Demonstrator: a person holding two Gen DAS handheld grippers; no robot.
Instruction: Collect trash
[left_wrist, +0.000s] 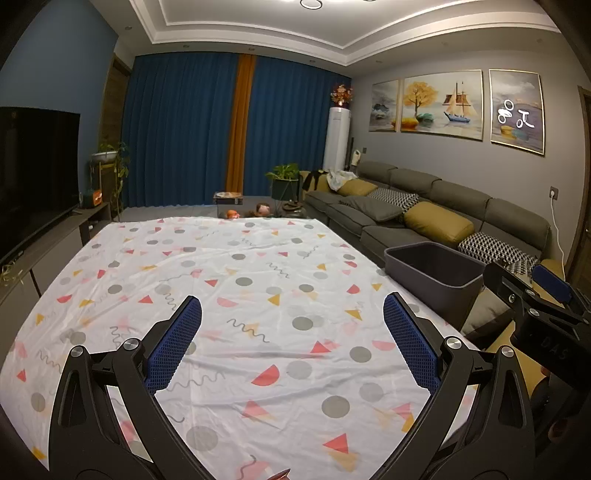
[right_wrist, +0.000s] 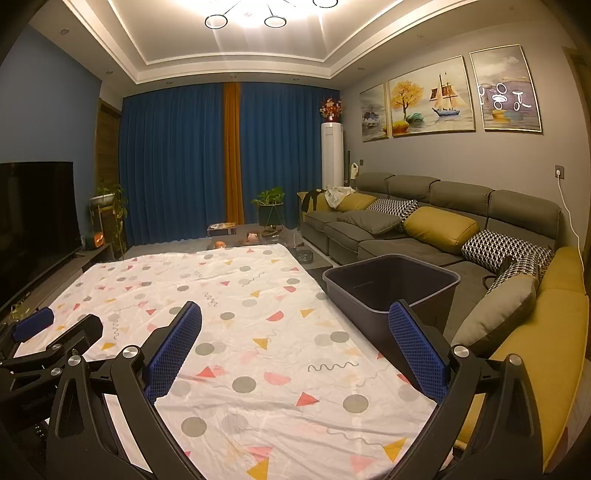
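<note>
- Room: blue curtains (left_wrist: 177, 136) with an orange strip (left_wrist: 240, 125) cover the far wall; three paintings (right_wrist: 428, 99) hang on the grey wall at right.
- Cloth (left_wrist: 236, 295): a white sheet printed with grey dots, red and yellow triangles and squiggles covers the table and fills the foreground of both views. No loose trash can be made out on it.
- Sofa (right_wrist: 424, 221): grey, running along the right wall, with yellow (right_wrist: 439, 223) and checkered (right_wrist: 495, 247) cushions.
- TV (left_wrist: 33, 173): a dark screen on a low cabinet at left, with a potted plant (left_wrist: 110, 155) beyond it.
- Air conditioner (left_wrist: 336, 136): a white upright column in the far corner, beside the curtains.
- Bin (right_wrist: 391, 284): a dark grey rectangular tub at the right edge of the cloth, between table and sofa; its visible interior appears empty.
- Left gripper (left_wrist: 291, 343): held above the cloth, jaws spread wide, nothing between the blue pads (left_wrist: 177, 343). It also shows at the lower left of the right wrist view.
- Right gripper (right_wrist: 295, 347): above the cloth, jaws spread wide and empty; its right pad (right_wrist: 417, 350) overlaps the bin's near wall in view. It also shows at the right edge of the left wrist view.
- Small items: toys on the floor past the table's far edge, too small to identify.
</note>
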